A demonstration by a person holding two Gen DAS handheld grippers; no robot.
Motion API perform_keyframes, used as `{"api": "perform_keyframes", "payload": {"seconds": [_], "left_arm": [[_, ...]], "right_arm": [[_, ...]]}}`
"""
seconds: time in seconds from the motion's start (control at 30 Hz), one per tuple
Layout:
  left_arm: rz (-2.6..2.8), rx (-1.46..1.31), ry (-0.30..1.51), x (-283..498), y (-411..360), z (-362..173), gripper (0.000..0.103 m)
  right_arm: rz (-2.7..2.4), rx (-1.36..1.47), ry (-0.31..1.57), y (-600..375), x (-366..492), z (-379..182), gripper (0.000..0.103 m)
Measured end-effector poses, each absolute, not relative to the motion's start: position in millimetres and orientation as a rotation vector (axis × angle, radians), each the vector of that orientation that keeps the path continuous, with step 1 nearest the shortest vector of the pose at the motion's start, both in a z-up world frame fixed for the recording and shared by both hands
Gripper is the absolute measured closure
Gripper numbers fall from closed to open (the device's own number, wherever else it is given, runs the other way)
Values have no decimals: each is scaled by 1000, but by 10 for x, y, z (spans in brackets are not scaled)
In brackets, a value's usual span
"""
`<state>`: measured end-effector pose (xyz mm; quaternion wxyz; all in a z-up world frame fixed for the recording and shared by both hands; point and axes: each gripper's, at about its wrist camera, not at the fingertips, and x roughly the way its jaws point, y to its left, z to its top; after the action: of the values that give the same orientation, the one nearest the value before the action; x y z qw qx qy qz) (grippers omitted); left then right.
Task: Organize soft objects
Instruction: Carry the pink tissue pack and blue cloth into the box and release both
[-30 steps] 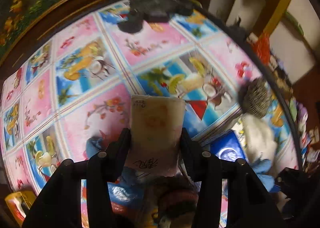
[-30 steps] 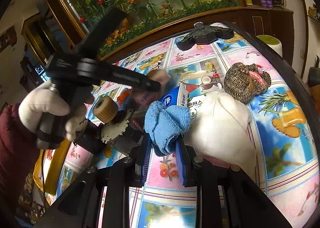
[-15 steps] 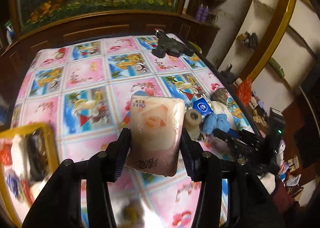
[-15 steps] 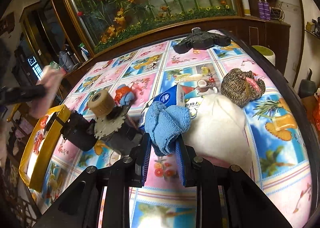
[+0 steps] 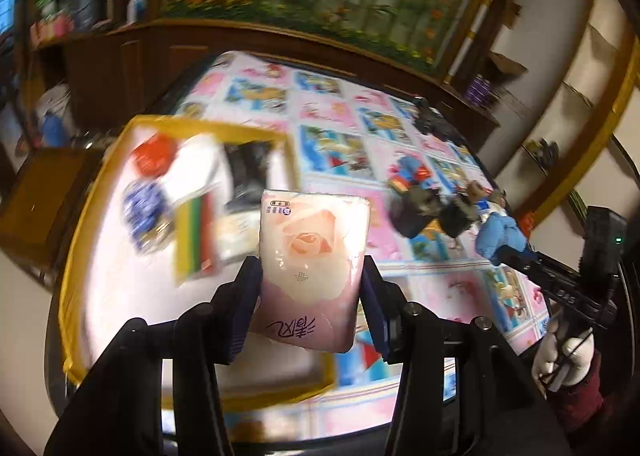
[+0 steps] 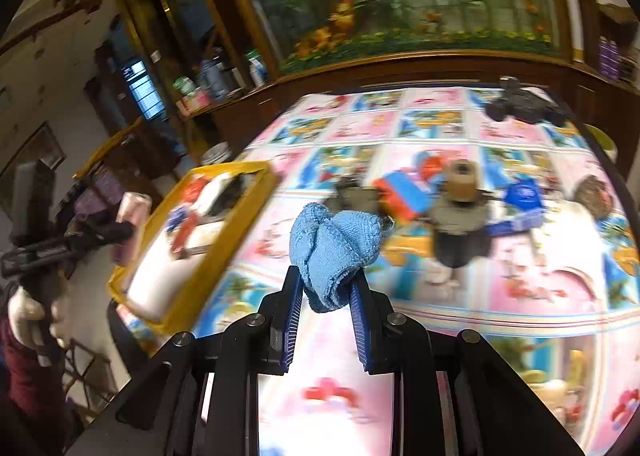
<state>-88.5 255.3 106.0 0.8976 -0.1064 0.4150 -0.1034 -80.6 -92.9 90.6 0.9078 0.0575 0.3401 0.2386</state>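
Pink rose-print tissue pack (image 5: 312, 268) clamped in left gripper (image 5: 308, 308); crumpled blue cloth (image 6: 334, 252) pinched in near-closed right gripper (image 6: 326, 320).

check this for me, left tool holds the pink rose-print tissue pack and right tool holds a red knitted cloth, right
Not quite: the knitted cloth in the right tool is light blue, not red, as the right wrist view shows. The left tool does hold the pink rose-print tissue pack.
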Motion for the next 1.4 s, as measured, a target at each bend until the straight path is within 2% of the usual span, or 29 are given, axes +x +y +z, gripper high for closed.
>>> {"api": "perform_keyframes", "payload": {"seconds": [0.2, 0.5, 0.93, 1.07, 1.23, 1.4], "left_arm": [[-109, -320, 897, -988, 3116, 675, 56], [5, -361, 940, -722, 3637, 331, 55], [-38, -474, 853, -805, 3870, 414, 50], [-25, -516, 788, -1033, 3922, 553, 45], [-13, -606, 716, -1303, 3879, 643, 45], [16, -505, 720, -1404, 3465, 763, 43]], "right_arm": [[617, 57, 761, -144, -761, 929, 80], [724, -67, 854, 964, -491, 826, 80], [770, -185, 974, 2117, 63, 344, 79], [743, -180, 949, 2178, 31, 358, 47], [752, -172, 883, 1955, -244, 585, 42], [727, -136, 795, 1416, -603, 783, 27]]}}
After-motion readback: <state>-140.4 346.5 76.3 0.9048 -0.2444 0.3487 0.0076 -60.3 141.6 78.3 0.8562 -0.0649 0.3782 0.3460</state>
